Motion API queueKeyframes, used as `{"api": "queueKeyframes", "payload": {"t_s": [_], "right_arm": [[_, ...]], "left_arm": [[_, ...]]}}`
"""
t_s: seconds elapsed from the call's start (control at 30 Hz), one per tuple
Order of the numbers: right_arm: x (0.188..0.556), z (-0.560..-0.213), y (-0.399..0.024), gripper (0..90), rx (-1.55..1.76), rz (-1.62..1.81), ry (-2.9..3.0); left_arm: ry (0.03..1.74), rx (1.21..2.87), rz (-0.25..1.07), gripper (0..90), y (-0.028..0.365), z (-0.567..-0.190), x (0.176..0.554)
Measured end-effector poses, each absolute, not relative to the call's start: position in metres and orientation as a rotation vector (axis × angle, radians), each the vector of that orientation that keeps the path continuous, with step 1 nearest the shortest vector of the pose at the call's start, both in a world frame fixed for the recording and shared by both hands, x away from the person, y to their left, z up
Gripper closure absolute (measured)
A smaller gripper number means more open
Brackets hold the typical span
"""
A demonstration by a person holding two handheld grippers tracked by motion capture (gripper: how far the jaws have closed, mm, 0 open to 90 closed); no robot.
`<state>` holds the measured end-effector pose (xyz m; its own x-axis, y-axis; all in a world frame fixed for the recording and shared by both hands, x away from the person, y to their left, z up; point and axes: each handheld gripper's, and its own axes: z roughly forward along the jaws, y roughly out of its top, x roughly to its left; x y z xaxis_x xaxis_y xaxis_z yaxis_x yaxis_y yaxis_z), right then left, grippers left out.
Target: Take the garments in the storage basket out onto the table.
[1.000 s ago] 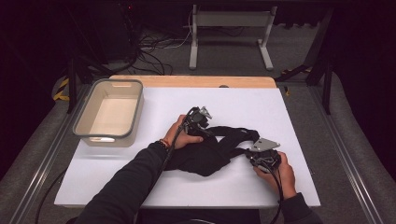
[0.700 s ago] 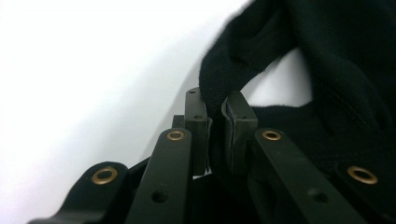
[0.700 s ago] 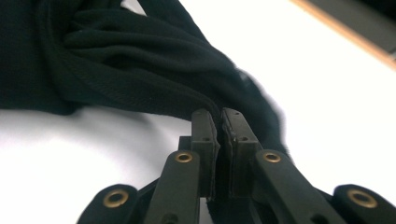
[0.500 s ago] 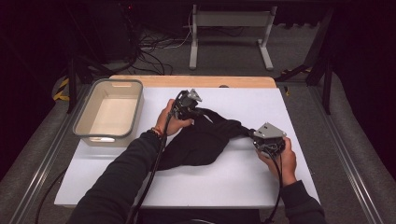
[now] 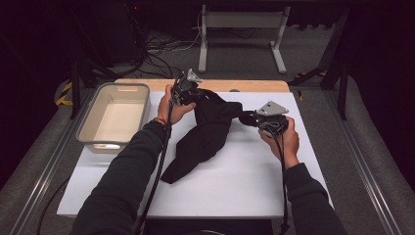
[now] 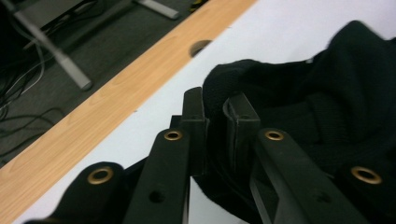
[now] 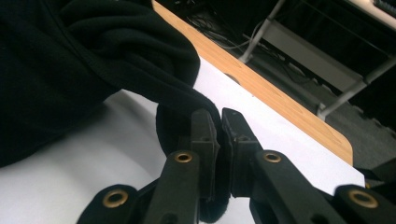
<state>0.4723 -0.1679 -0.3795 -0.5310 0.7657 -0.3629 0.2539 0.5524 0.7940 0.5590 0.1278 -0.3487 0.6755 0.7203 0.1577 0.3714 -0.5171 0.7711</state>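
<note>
**Cloth between my grippers, tub at left**

I see the cloth (image 5: 208, 129) hanging between my left gripper (image 5: 188, 93) at the surface's (image 5: 244, 186) far edge and my right gripper (image 5: 254, 119) nearer me, its tail on the surface. The tub (image 5: 115, 117) sits on the surface's left.

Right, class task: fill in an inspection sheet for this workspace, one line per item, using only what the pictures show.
Surface: white tabletop with a wooden far edge.
Job's things: black fleece garment, lifted at two points, lower end trailing on the table.
Clutter: empty beige plastic tub at the left.
Grippers: left tongs shut on the garment, having just closed; right tongs shut on the garment.
Cables: one trails from each gripper along the forearm; loose cables on the floor.
Surroundings: grey floor, metal stand legs, dark room.
</note>
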Motion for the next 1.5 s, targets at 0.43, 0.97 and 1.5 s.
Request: {"api": "queueKeyframes", "payload": {"t_s": [0.43,0.97,1.5], "right_arm": [[0.471,-0.389,-0.162,51.0,0.978,1.037,2.048],[0.452,-0.417,-0.098,47.1,0.877,1.193,2.221],[0.454,-0.436,-0.094,89.9,0.838,1.141,2.305]], "left_arm": [[0.798,2.107,0.635,48.0,0.125,-0.366,0.526],[0.622,2.157,0.632,38.1,0.161,-0.412,0.415],[0.79,2.239,0.457,58.9,0.171,-0.454,0.451]]}}
